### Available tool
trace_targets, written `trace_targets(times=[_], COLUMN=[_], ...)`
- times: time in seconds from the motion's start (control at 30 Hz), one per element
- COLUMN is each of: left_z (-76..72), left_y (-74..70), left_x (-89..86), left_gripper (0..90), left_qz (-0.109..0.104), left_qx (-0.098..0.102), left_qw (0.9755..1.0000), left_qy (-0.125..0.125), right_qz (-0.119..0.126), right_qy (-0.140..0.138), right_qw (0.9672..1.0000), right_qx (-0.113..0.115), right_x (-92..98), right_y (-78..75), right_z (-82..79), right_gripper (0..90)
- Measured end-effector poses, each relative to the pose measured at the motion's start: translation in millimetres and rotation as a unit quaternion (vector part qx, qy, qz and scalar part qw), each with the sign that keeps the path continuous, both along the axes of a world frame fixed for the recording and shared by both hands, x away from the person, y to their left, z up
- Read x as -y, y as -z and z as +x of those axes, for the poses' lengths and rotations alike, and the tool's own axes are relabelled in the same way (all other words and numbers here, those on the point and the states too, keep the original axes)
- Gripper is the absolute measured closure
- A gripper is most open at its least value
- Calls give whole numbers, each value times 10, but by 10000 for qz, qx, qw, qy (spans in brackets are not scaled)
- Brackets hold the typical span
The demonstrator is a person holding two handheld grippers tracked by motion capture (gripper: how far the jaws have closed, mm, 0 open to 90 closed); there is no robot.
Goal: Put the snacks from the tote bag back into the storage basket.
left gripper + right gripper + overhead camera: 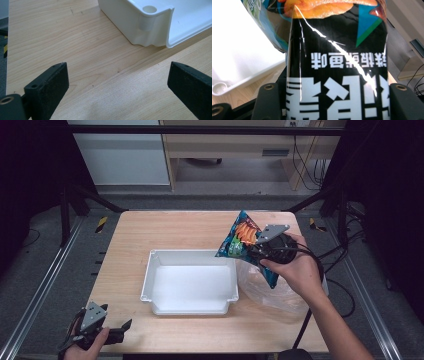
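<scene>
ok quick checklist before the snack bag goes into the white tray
1. Right claw shut on the snack bag: ok, the bag sits clamped between both jaws in the right gripper view.
2. Bag clear of the table: ok, it hangs lifted by the tray's right rim.
3. White tray free inside: ok, nothing lies in it.
4. Left claw out of the path: ok, open at the near left corner, apart from the tray.
5. Clear plastic bag beside the tray not caught on the snack bag: cannot tell.
</scene>
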State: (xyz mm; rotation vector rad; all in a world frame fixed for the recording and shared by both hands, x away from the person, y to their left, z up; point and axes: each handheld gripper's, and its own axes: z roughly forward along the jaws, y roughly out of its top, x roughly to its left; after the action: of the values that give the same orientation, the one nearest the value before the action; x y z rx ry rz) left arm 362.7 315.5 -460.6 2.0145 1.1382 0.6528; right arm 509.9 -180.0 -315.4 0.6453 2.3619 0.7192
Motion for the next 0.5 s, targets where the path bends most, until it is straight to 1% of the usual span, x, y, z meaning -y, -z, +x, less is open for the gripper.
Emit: trace_targets(times=[0.13, 0.33, 0.5], left_z=[-2, -2, -7], left_y=[0, 1, -6], left_x=[1, -3, -14], left_gripper=[31, 31, 31], left_qz=[-7, -7, 27], left_qx=[7, 0, -9], left_qw=[10000, 10000, 10000], left_qy=[-8, -26, -29], right_qz=[24, 18, 63], right_qy=[-86, -169, -226], right_qw=[10000, 9999, 9997], right_qx=[22, 28, 88], right_x=[-88, -163, -219], right_y=[-10, -24, -53], right_z=[14, 16, 16], right_gripper=[405, 405, 406])
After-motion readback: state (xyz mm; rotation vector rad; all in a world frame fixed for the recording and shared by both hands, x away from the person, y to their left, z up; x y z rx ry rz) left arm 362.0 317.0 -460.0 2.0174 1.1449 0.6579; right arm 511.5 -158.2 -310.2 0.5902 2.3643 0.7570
